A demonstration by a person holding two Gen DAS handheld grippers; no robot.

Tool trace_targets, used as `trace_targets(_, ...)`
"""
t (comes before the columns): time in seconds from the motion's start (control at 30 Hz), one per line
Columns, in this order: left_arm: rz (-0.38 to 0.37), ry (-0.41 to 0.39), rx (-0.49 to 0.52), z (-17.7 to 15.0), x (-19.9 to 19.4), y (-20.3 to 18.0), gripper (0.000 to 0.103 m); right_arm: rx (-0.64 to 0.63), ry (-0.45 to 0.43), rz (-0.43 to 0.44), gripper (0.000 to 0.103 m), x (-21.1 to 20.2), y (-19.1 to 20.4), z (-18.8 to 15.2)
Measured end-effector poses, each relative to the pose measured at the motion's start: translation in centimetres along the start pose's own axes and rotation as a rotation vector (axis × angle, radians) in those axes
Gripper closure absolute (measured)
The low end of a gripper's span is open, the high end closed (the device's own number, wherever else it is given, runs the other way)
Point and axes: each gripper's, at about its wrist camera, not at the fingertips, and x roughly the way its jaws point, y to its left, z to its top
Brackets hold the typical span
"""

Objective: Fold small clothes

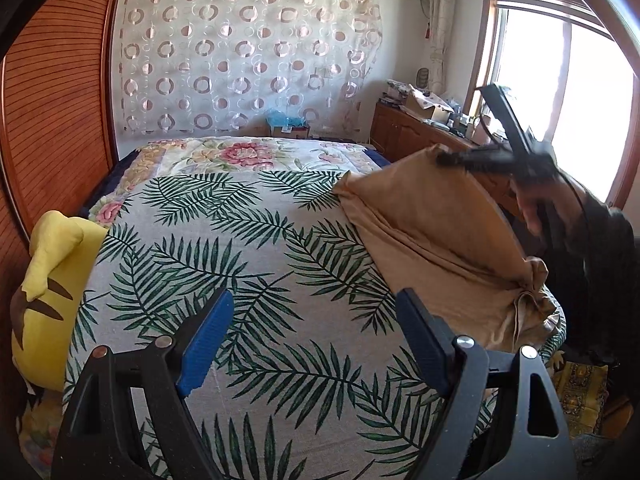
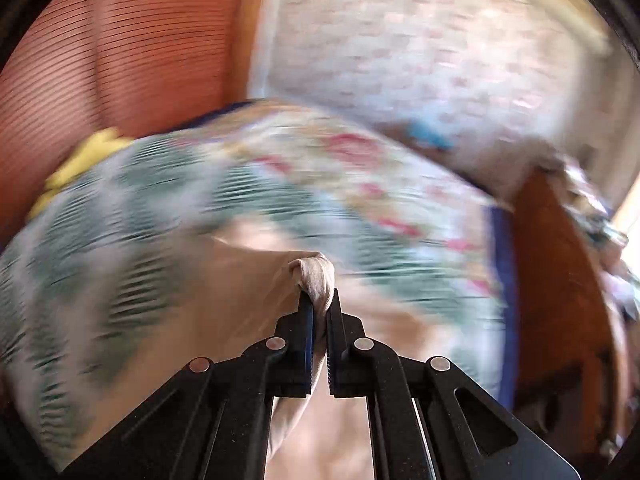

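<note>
A: Where's the tan garment (image 1: 436, 232) right now?

B: On the near right part of the bed (image 1: 248, 280), on the palm-leaf sheet. 1 corner is lifted clear of the bed; the rest slopes down to a bunched, knotted-looking end near the bed's edge.

A: And who has hold of it?

B: The right gripper (image 2: 320, 300). In its own view the jaws are pinched together on a small roll of the cloth, which pokes out just past the tips. That whole view is smeared, so I'd judge the hand is moving fast.

A: The left gripper (image 1: 316, 328)?

B: Jaws spread wide, nothing between them, hanging over bare sheet just left of the garment's low end. Not touching it.

A: So what makes this step go well?

B: I'd read it as lifting 1 corner to carry it across for a fold. The grip looks thin, only an edge of fabric, so a sharp tug could strip it out. Slower travel would help. The bunched end needs flattening too, or the fold will land lumpy. The left gripper is well placed to pin or take that low end.

A: Any obstacles?

B: The yellow plush toy (image 1: 52, 288) sits at the far left edge of the bed, well apart. The middle of the sheet looks like the best landing spot.
</note>
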Motion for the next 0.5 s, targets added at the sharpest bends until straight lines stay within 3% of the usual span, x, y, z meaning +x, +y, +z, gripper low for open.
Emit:
trace_targets(0.1,-0.018,0.016,0.008,-0.2,0.7,-0.7,0.019,0.105,0.042,-0.173,0.098,2.0,-5.5,0.3)
trace_targets(0.17,-0.024,0.028,0.02,-0.3,1.2,-1.3,0.019,0.181,0.092,-0.177,0.086,3.5,-7.8,-0.4)
trace_targets(0.23,-0.034,0.037,0.033,-0.4,1.5,-1.9,0.019,0.239,0.081,-0.219,0.063,3.3,-9.1,-1.5)
trace_targets(0.37,-0.056,0.06,0.049,-0.5,2.5,-3.2,0.019,0.25,0.077,-0.129,0.059,1.1,-8.1,-4.7)
trace_targets(0.5,-0.094,0.082,0.067,-0.8,3.4,-5.1,0.019,0.224,0.064,-0.014,0.059,-3.1,-5.1,-10.0)
